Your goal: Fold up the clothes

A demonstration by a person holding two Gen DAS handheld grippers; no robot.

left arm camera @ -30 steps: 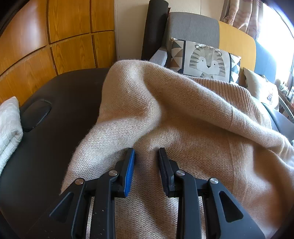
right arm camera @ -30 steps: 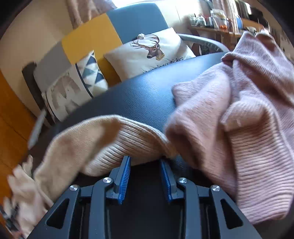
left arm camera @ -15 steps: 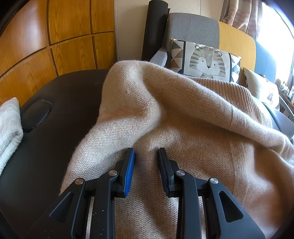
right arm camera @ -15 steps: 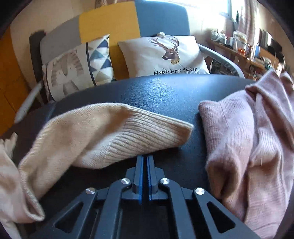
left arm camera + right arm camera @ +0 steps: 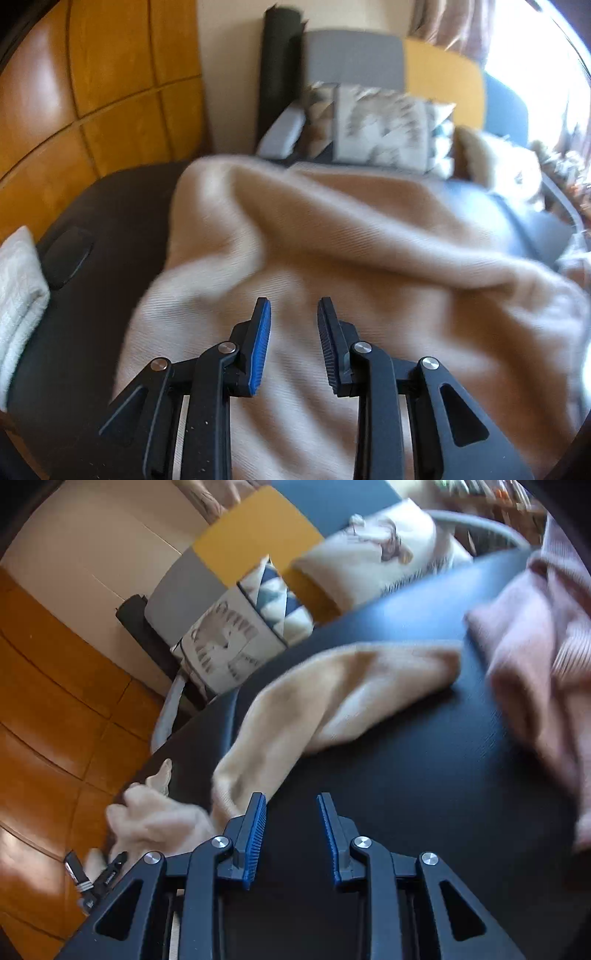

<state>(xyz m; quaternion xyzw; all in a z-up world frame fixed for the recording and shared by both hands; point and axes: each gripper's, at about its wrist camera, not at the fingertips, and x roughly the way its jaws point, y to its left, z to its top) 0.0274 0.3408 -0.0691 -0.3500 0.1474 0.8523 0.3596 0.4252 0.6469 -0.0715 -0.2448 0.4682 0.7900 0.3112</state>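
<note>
- The left gripper (image 5: 293, 317) hangs over the beige sweater (image 5: 369, 258), its jaws parted with nothing between them; the knit lies loose and rumpled below the fingertips.
- The beige sweater is spread across the dark padded table (image 5: 92, 295) (this view is blurred), with a thick fold running across it toward the table's far edge.
- A white knitted cloth (image 5: 18, 295) sits at the table's left edge, well apart from the sweater.
- The right gripper (image 5: 291, 805) is also released — jaws spread, gripping nothing — above bare dark table surface (image 5: 406, 775).
- A beige sleeve (image 5: 351, 690) stretches over the table from beside the right gripper's left fingertip toward the far edge; whether the finger touches it I cannot tell.
- The pink sweater (image 5: 535, 657) lies bunched at the table's right edge, its near end just beside the sleeve's cuff.
- Beyond the table's far edge stands a sofa with a patterned cushion (image 5: 229, 642) and a pale cushion (image 5: 369, 554) — both soft with blur.
</note>
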